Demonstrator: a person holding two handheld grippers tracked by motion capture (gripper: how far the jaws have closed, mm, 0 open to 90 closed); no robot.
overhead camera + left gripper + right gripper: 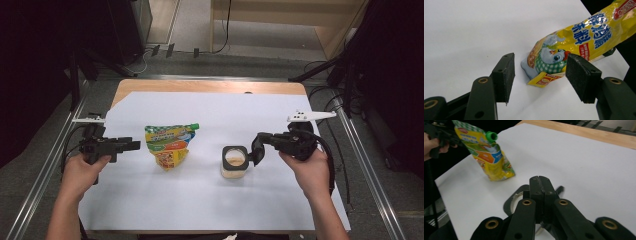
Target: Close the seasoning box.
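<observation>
Both grippers [136,145] [256,148] are black, with flat rubber-like pads [504,75], brass-coloured screw holes, trailing black cables, white top plates.

**What the frames hide or cut off**

In the left gripper view the yellow pouch [576,42] runs off the top and right edges, so its upper end is cut away, and the right finger covers part of its lower side. In the right gripper view the closed right gripper [539,180] hides most of the black lid ring [515,198] (just an arc shows). From above, the powder jar [235,165] has its contents too small to identify, and the pouch's print is unreadable.
</observation>
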